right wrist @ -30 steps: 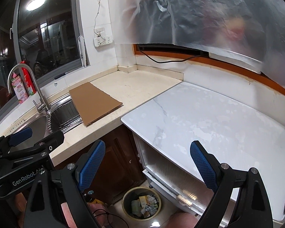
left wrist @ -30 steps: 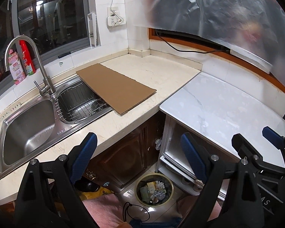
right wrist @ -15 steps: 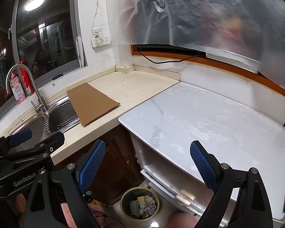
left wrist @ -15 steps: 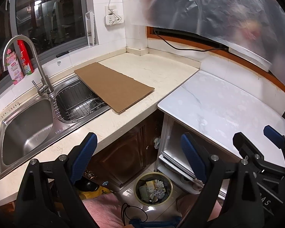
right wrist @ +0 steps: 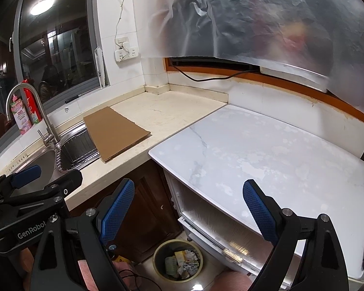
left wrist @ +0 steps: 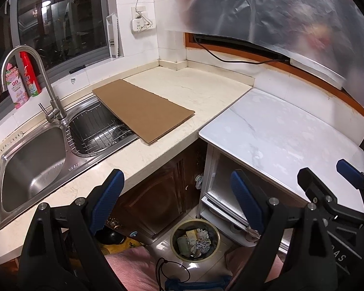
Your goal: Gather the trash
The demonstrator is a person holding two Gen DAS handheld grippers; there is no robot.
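My left tongs are spread wide and hold nothing. My right tongs are spread wide too. Both hang in the air above the floor. Down below sits the trash bin with paper scraps inside. A brown cardboard sheet lies on the counter, partly over the sink.

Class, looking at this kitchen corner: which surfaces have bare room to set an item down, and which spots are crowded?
Free: the white marble cabinet top, from the wall to its front edge; the beige counter between the flat brown cardboard sheet and the corner. Crowded: the wire rack basin, partly covered by that cardboard, and the round floor bin, filled with paper scraps.
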